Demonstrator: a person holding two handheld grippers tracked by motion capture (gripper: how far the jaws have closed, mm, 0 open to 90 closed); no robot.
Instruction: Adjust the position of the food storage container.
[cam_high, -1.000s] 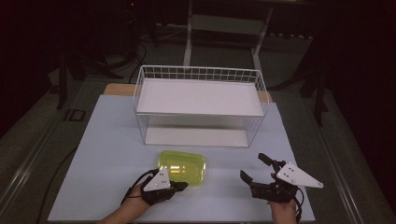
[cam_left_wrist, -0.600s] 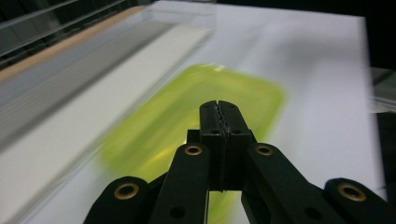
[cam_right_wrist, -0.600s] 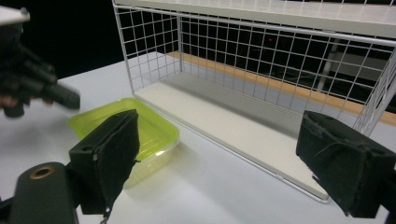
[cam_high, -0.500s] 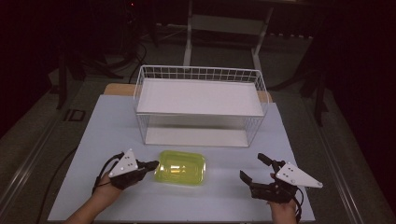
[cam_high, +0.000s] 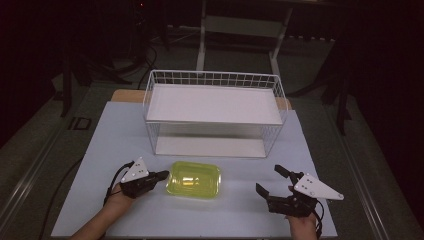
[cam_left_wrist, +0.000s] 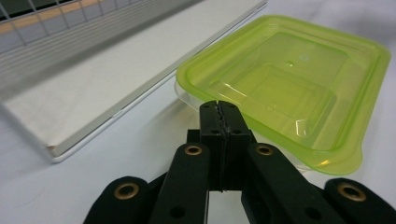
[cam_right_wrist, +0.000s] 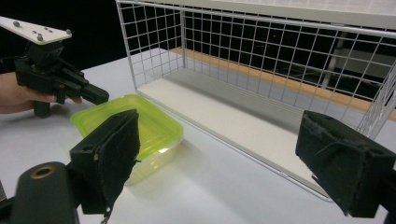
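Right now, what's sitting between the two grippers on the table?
In the high view, the green-lidded container lies between the shut left gripper and the open right gripper, nearer the left one.

I can read no text, label, brand or number on anything from here. The green container (cam_high: 194, 179) near the table's (cam_high: 90, 170) front edge has moulded marks in its base, too faint for me to make out in the left gripper view. A dark marking (cam_high: 79, 123) on the floor by the table's left edge is too blurred to read.
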